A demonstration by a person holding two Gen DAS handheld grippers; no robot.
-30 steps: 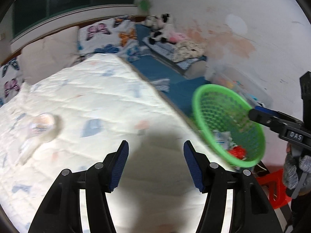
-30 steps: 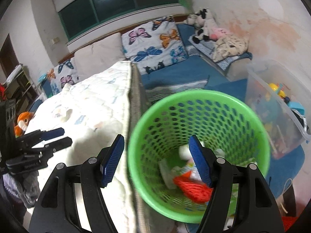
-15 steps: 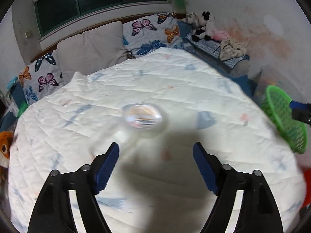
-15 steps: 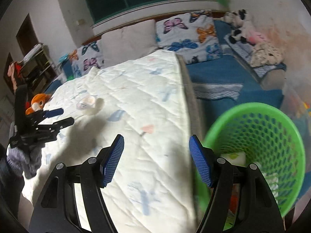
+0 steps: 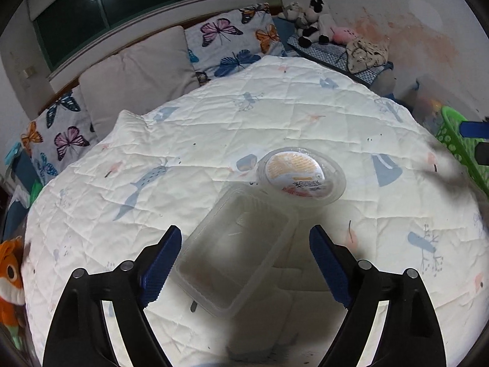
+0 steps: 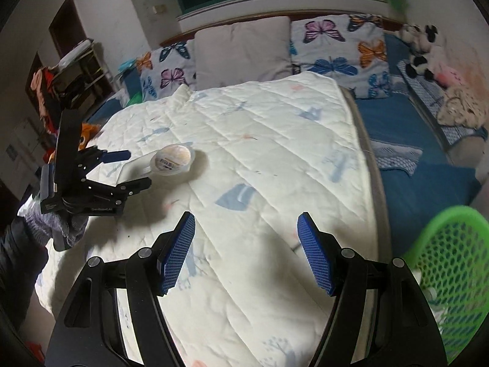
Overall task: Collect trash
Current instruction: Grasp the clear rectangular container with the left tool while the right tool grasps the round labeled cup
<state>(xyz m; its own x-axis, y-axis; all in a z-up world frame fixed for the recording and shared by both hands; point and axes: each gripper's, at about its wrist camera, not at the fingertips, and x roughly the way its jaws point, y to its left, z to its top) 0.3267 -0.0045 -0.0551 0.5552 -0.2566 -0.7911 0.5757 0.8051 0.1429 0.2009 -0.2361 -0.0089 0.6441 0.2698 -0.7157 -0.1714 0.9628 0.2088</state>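
A clear rectangular plastic container (image 5: 235,253) lies on the white quilted bed (image 5: 275,116), between the spread fingers of my left gripper (image 5: 246,263), which is open. A round clear lid with an orange label (image 5: 301,172) lies just beyond it. In the right wrist view the container (image 6: 134,168) and round lid (image 6: 172,160) lie at the left, with the left gripper (image 6: 128,168) around the container. My right gripper (image 6: 246,250) is open and empty above the bed. The green mesh basket (image 6: 449,263) with trash inside sits at the lower right, off the bed's edge.
Butterfly pillows (image 5: 241,39) and grey cushions (image 5: 137,76) line the headboard. Plush toys (image 5: 311,24) lie on a blue mat by the stained wall. An orange plush toy (image 5: 9,278) sits at the bed's left edge. The basket's rim (image 5: 458,153) shows at the right.
My left gripper has swung from the basket to the bed and closed in on the clear container. My right gripper has turned away from the basket toward the bed.
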